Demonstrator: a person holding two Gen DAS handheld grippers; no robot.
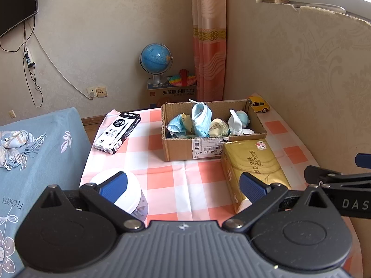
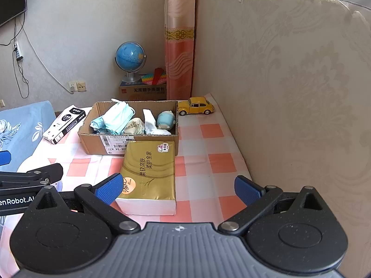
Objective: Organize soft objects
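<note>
Centrally placed on the checked tabletop (image 2: 204, 139): an open cardboard box (image 2: 97, 142), shipping label on its near wall. Inside, packed with soft things: crumpled blue face masks (image 2: 116, 118) at the left end, a cream printed bundle (image 2: 134, 125) in the middle, a white cloth (image 2: 149, 119) standing up beside it, and a pale blue plush toy (image 2: 165, 120) at the right end. Seen also from the left wrist view, same box (image 1: 180, 149) with masks (image 1: 201, 120) sticking up above the rim.

Just in front of the box, touching or nearly touching its near wall: a gold tissue pack (image 2: 148, 173), lying flat. Beyond the box's right corner, a yellow toy car (image 2: 196, 107). To the left of the box, a black-and-white pen carton (image 1: 118, 132). Nearer, at the left edge of the tabletop, a round white-lidded clear jar (image 1: 136, 199), contents too unclear to name.

Left hand-held gripper (image 1: 183, 185): blue pads wide apart, empty, touching nothing, left pad over the jar, right pad over the tissue pack's near end. Right hand-held gripper (image 2: 178, 188): likewise spread wide, empty, left pad in front of the tissue pack's near left corner, contact not discernible.

Off to the left, a blue flowered bed cover (image 1: 46, 153) with a fringed scarf (image 1: 16, 148) lying on it.
</note>
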